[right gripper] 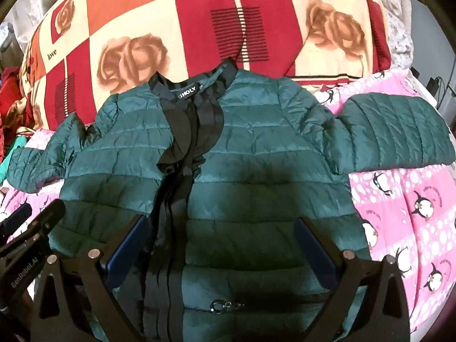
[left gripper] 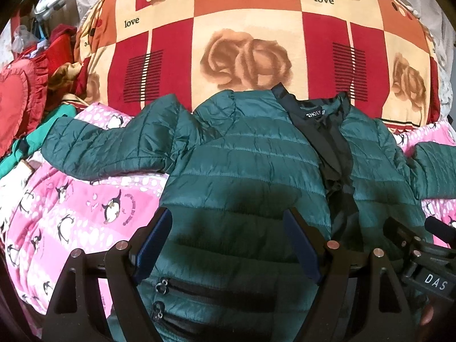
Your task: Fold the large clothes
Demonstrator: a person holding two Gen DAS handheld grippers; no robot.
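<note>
A dark green quilted puffer jacket [left gripper: 245, 154] lies front up on the bed, collar away from me, both sleeves spread out to the sides; it also shows in the right wrist view [right gripper: 256, 148]. Its black front placket [right gripper: 182, 148] runs down the middle. My left gripper [left gripper: 228, 228] hovers open over the jacket's left front panel, above two pocket zippers [left gripper: 159, 285]. My right gripper [right gripper: 222, 236] hovers open over the right front panel, above a zipper pull [right gripper: 218, 305]. Neither holds anything. Each gripper shows at the other view's edge.
The jacket rests on a pink penguin-print blanket [left gripper: 71, 213] [right gripper: 404, 199]. Behind it lies a red and cream rose-pattern quilt [left gripper: 242, 42] [right gripper: 199, 28]. A red heart cushion [left gripper: 17, 105] and piled clothes sit at the far left.
</note>
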